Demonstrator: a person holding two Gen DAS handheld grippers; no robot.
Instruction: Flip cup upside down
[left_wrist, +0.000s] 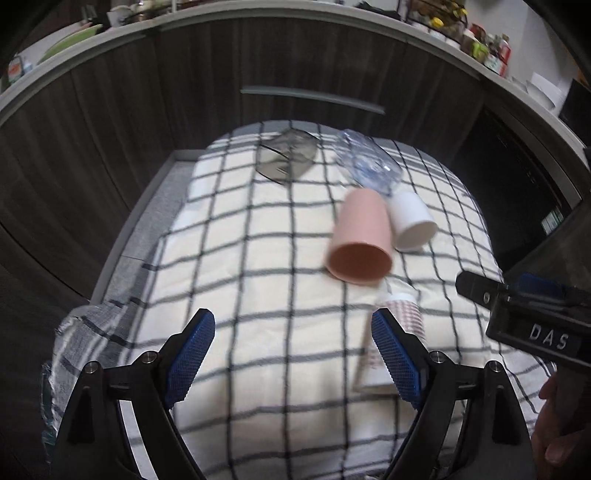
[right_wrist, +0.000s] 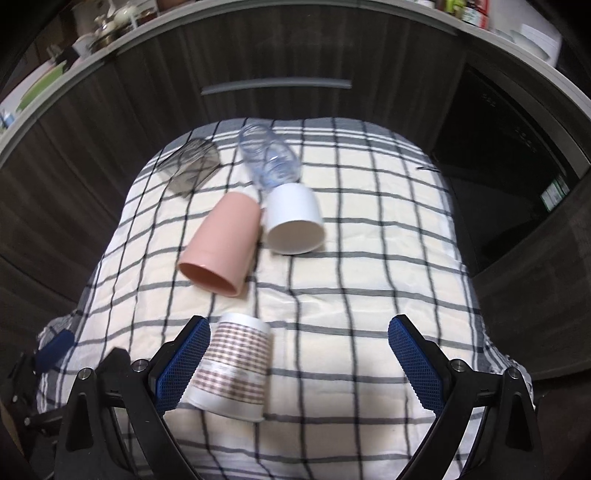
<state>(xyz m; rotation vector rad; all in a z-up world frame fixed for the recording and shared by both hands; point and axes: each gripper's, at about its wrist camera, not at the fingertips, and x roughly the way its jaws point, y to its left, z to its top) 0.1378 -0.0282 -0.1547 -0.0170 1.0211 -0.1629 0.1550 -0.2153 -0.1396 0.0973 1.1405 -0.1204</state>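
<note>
Checked cloth (right_wrist: 369, 258) bearing five cups on their sides. Left gripper (left_wrist: 293, 354) and right gripper (right_wrist: 297, 362) both spread wide, holding nothing. Patterned paper cup (right_wrist: 236, 365) lies just beside the right gripper's left finger, nearer than the pink cup (right_wrist: 221, 243), which touches the white cup (right_wrist: 293, 223).

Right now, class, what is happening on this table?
A person holds two grippers, both open and empty, above a checked cloth. Five cups lie on their sides: pink plastic cup, white cup, patterned paper cup, clear cup, smoky grey cup. The right gripper is nearest the paper one.
</note>
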